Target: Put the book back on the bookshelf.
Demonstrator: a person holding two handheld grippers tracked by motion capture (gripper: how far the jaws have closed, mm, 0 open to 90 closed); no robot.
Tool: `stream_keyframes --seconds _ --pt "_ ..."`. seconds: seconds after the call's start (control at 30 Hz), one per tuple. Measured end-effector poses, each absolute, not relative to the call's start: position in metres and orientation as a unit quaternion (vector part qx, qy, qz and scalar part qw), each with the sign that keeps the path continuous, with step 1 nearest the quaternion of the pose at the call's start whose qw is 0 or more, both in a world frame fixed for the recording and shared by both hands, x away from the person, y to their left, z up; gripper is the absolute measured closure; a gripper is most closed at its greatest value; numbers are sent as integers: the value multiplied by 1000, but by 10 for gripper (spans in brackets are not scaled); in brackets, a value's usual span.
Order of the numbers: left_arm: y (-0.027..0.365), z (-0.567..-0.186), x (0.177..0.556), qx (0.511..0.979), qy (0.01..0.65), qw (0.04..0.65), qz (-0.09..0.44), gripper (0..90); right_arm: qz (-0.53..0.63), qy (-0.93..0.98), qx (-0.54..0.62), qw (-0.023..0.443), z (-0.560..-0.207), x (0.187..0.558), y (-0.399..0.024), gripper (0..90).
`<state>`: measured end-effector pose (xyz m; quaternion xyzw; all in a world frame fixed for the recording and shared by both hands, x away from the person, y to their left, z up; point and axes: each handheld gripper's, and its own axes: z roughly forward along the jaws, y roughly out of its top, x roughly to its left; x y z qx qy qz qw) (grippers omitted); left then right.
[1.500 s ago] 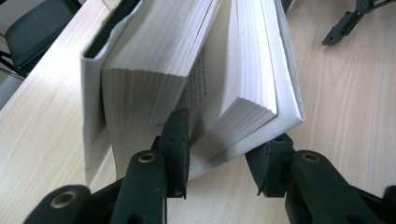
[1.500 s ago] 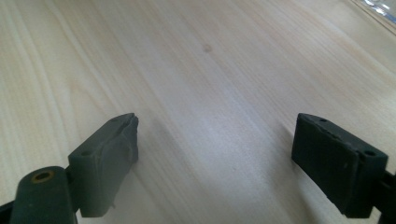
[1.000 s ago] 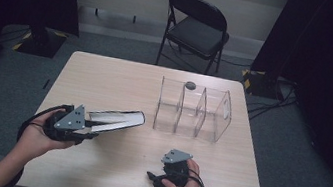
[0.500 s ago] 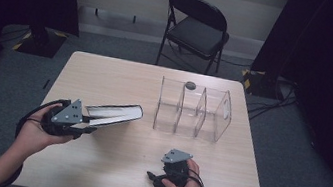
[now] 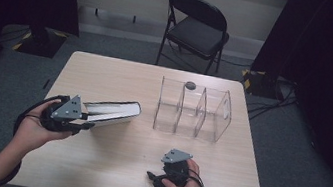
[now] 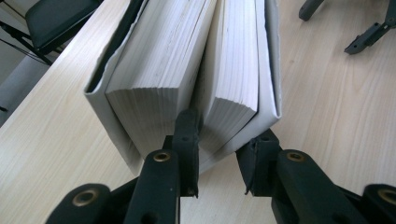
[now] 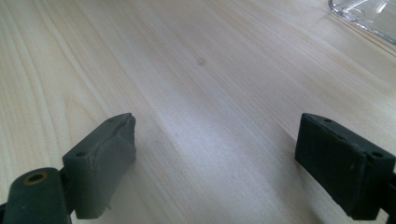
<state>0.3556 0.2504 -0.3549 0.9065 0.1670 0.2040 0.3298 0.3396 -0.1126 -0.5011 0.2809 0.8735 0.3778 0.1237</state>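
The left gripper (image 6: pixel 217 154) has just been closing its jaws on part of the thick white-covered book's (image 5: pixel 111 112) pages and cover at the pale wooden table's (image 5: pixel 112 166) left; squeeze firmly, lift level; the right gripper (image 7: pixel 215 163) rests wide open.

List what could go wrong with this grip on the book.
The left gripper, whose jaws have just been closing, pinches only part of the book: one jaw sits between the pages, the other outside the cover. The loose page block may sag open, pages may crease, or the book may slip before reaching the clear organizer.
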Motion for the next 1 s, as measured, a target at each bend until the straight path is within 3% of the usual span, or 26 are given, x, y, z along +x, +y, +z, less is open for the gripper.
stream_keyframes --seconds 0.7,1.0 --pt "249 -343 366 919 192 278 202 729 378 873 283 123 -501 340 -113 117" --pt "250 -343 368 914 201 288 201 741 379 872 283 123 -501 340 -113 118"
